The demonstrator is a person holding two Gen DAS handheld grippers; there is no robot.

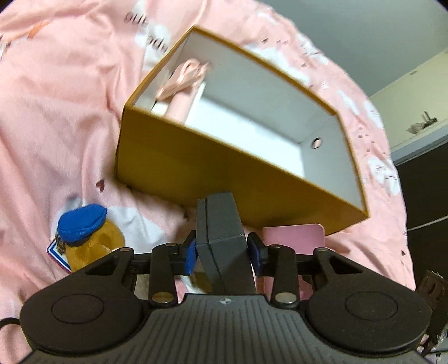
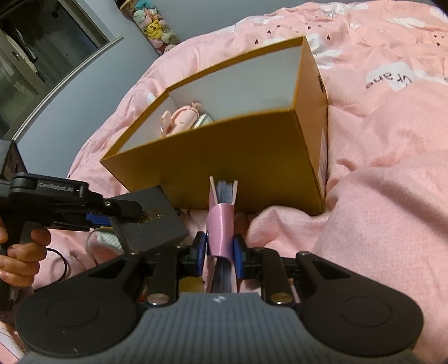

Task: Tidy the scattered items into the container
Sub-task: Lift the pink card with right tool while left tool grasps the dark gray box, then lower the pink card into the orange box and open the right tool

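An open mustard-yellow box point(image 1: 196, 168) with a white inside stands on the pink bedspread, and a pink gadget point(image 1: 184, 78) lies in its far corner. My left gripper point(image 1: 224, 252) is shut on a dark grey flat box point(image 1: 221, 232), held tilted just in front of the yellow box's near wall. In the right wrist view the same gripper point(image 2: 112, 215) comes in from the left with the dark grey box point(image 2: 151, 221). My right gripper point(image 2: 219, 252) is shut on a pink notebook point(image 2: 221, 221), held spine up close to the yellow box point(image 2: 238, 168).
A brown plush with a blue cap point(image 1: 84, 235) lies on a card to the left of my left gripper. A black ring point(image 2: 60, 263) lies by the person's hand point(image 2: 22, 252). The bedspread point(image 2: 378, 140) bunches into folds at right. Plush toys point(image 2: 152, 25) sit far back.
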